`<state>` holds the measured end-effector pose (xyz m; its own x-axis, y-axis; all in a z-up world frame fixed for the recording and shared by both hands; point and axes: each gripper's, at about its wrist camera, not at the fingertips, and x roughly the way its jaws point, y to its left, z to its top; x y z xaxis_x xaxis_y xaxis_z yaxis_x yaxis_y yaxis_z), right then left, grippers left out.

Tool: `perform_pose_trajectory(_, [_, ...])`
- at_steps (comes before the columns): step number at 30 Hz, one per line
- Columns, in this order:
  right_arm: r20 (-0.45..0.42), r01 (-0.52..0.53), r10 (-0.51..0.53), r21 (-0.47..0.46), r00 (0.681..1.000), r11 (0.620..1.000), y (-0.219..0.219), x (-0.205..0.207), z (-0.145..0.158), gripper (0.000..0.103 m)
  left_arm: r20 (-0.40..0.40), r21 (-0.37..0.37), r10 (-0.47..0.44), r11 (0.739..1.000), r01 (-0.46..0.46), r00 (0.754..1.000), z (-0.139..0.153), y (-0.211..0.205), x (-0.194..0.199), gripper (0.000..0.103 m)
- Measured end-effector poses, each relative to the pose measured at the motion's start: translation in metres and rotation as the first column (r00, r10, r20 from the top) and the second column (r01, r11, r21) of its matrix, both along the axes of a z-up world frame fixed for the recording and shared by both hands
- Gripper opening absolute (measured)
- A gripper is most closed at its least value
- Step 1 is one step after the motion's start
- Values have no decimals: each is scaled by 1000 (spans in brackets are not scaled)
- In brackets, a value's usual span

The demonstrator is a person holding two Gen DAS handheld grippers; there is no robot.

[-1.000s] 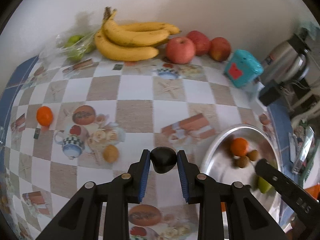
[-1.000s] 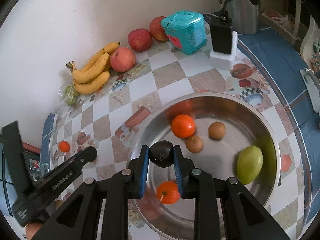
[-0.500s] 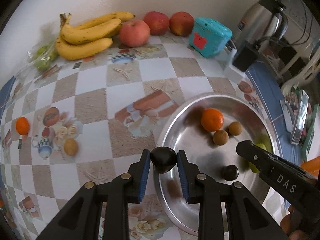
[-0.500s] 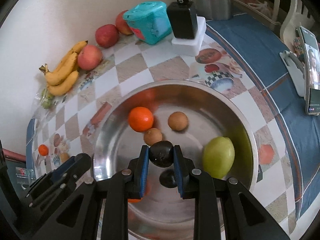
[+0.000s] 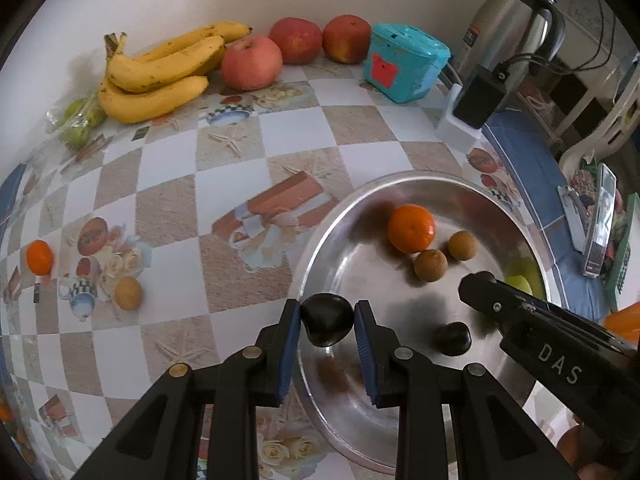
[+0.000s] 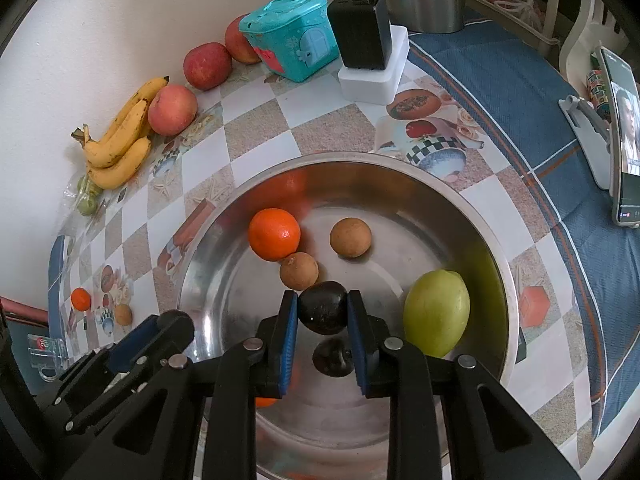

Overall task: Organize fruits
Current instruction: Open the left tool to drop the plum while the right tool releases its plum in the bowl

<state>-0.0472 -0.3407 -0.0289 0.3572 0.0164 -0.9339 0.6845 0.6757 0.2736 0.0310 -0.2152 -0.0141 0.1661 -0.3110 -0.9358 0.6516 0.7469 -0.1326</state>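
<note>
My left gripper is shut on a dark, almost black fruit and hangs over the left rim of the steel bowl. Over the bowl's middle, my right gripper is shut on a second dark fruit, just above the bottom. An orange, two small brown fruits and a green fruit lie in the bowl. Part of another orange shows under the right gripper. The left wrist view shows the right gripper's finger at the right.
Bananas, three apples and a bag of green fruits line the wall. A small orange and a brown fruit lie on the checked cloth. A teal box, charger, kettle and phone stand are behind and right of the bowl.
The left gripper carried its dark fruit rightward from above the cloth to the bowl's left rim. The right gripper came lower and further into the bowl with its fruit.
</note>
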Motion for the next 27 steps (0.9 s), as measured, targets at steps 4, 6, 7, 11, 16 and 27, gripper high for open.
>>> perform_pose_trajectory(4, [-3,1,-1,-2,1000,1000,-1,0,0,26,2,6,-11,1000,11,1000,0,-3,-4,30])
perform_pose_trajectory(6, [-3,1,-1,-1,1000,1000,-1,0,0,26,3,7,-15,1000,15,1000,1,-4,-5,30])
perform_pose_trajectory(7, [-4,2,-2,0,1000,1000,-1,0,0,26,4,7,-17,1000,17,1000,2,-4,-5,30])
perform_pose_trajectory(11, [-10,7,-7,-1,1000,1000,-2,0,0,27,4,13,-19,1000,19,1000,3,-4,-6,32])
perform_pose_trajectory(16, [-15,10,-10,-15,1000,1000,-2,0,4,45,14,23,-21,1000,21,1000,4,-4,-6,53])
perform_pose_trajectory(27, [-7,-15,14,-75,1000,997,2,1,18,69,65,59,55,997,-59,996,11,9,8,85])
